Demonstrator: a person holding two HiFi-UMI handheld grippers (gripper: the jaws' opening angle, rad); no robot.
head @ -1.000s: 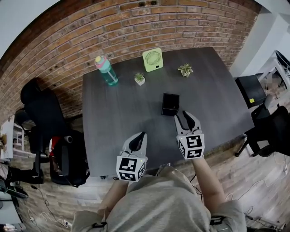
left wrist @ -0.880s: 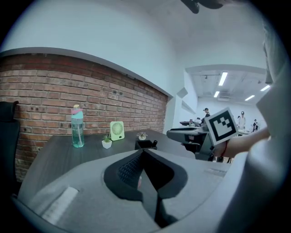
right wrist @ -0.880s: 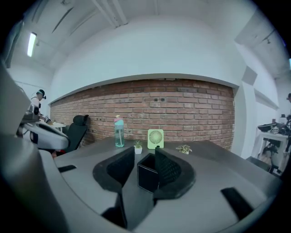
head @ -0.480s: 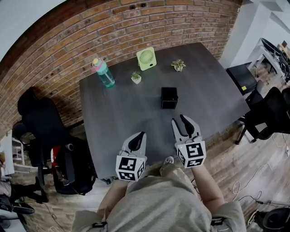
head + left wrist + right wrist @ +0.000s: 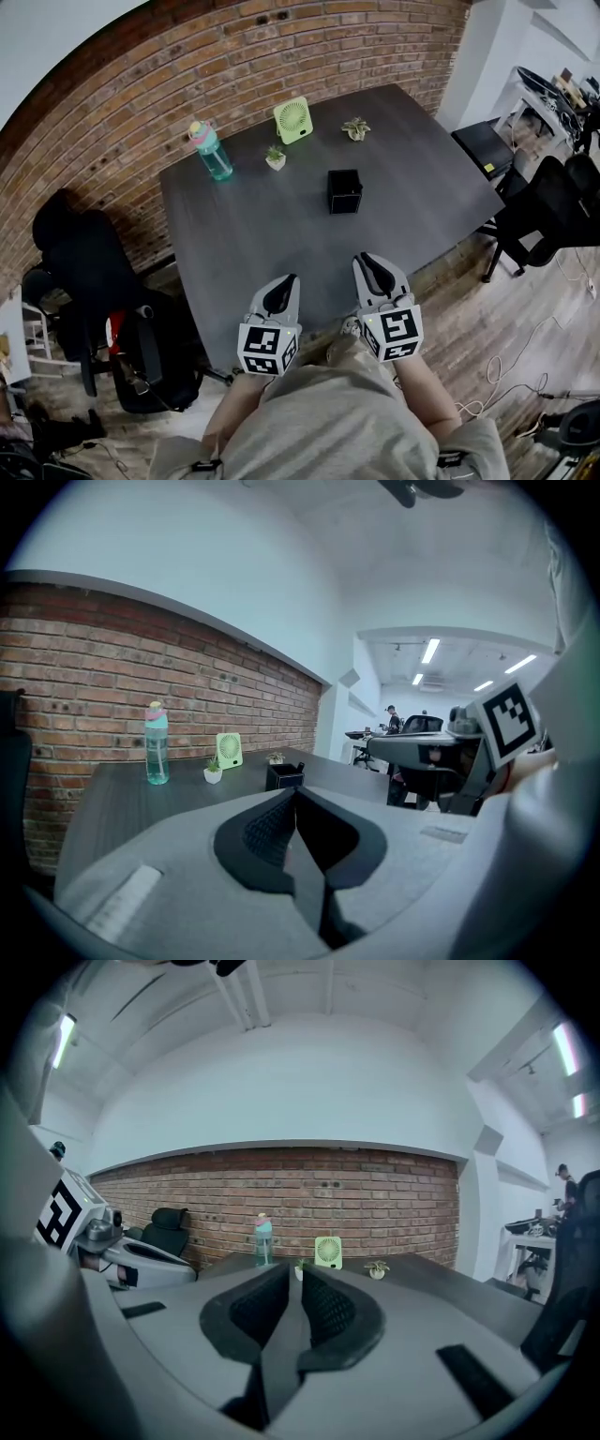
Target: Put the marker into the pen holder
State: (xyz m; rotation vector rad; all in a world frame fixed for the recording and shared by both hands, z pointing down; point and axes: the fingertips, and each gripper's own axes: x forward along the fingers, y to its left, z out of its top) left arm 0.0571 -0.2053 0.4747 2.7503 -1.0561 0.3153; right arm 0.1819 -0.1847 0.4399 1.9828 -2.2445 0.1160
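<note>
One pen holder (image 5: pixel 344 190), contents unclear.

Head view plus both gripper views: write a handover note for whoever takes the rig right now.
Left tongs: shut, empty.
Right tongs: just been closing, narrowly apart, empty.
Both hang over the near edge of the table.
Pen holder stands mid-table; the marker seems to poke out of it, too small to be sure.
Done: apparently the insertion. Left: confirm it.
</note>
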